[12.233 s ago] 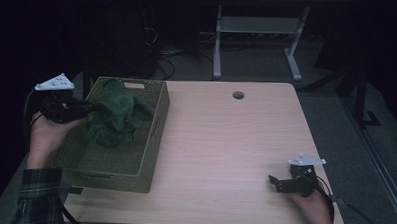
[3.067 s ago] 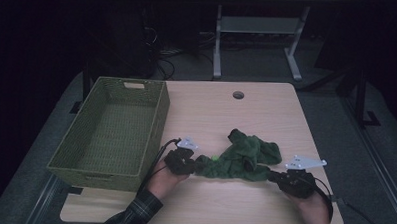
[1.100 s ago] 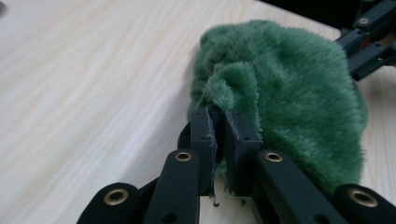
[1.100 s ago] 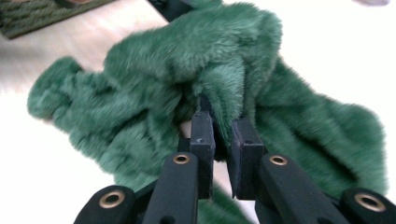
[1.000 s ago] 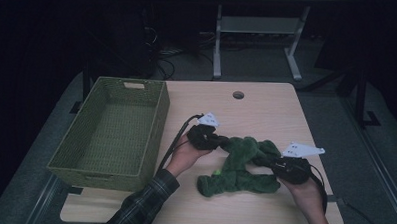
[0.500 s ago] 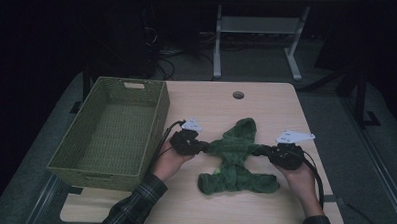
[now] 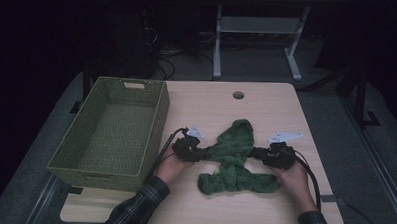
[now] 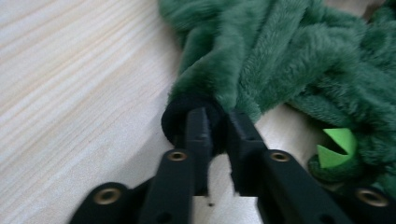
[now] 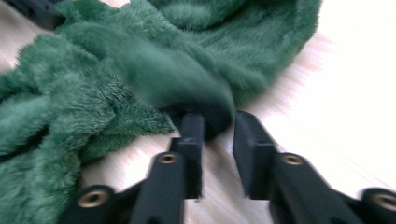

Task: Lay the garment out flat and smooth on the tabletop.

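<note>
My left gripper (image 8: 217, 119) has just been opening; the dark cuff (image 8: 180, 116) of the fuzzy green garment (image 7: 237, 156) sits between the jaws, and a slim gap shows at one pad, so I judge the grip loosened rather than firm. My right gripper (image 9: 217, 123) has likewise just been opening: its jaws stand visibly parted, the other cuff (image 9: 212, 112) resting against one pad only, with bare table (image 7: 267, 102) showing at the other.

Location: the garment lies on the table between my two hands, sleeves drawn outward, hood end pointing away from me, lower body bunched towards me.

Risks, in my judgement:
- A pad may snag the pile as I pull back, dragging a sleeve inward and spoiling the spread.
- The bunched lower part is twisted; it will need separate smoothing.
- A bright green tag (image 8: 337, 147) lies beside the left jaws and could catch.

Surroundings: the woven green basket (image 7: 111, 129) stands just left of my left hand; its near wall limits withdrawal that way. The cable hole (image 7: 238, 95) farther off is clear of the work. Beyond, a metal stand (image 7: 259, 29) on the floor, no obstruction.
</note>
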Demonstrator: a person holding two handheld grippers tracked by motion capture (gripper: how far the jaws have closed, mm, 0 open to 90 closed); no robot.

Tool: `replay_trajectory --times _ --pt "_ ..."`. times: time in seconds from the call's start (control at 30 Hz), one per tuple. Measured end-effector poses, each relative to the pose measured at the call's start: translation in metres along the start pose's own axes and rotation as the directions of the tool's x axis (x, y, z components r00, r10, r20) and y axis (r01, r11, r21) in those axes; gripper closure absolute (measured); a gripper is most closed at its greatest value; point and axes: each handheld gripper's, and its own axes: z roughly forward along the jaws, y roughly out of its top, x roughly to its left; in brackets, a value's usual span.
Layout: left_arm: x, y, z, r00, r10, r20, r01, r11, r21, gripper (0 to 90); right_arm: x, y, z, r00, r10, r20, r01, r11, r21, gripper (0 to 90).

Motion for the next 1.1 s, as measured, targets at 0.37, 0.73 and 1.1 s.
replay_trajectory --times 0.37,0.73,1.1 --pt "-0.012 -0.006 -0.028 0.9980 -0.034 0.054 0.039 0.9934 -0.107 52.9 -0.004 0.013 -0.037 0.9988 0.040 -0.030 -0.044 0.990 -0.135 65.0" --pt "-0.030 -0.034 -0.034 0.9990 0.025 0.036 -0.022 0.9960 -0.087 43.6 -0.004 0.043 -0.024 0.9988 0.030 -0.039 -0.035 0.991 -0.127 67.0" --pt "-0.043 -0.054 -0.031 0.9969 0.078 0.011 -0.077 0.9956 -0.054 20.2 0.007 0.082 0.004 0.9989 0.006 -0.047 -0.010 0.997 -0.079 66.3"
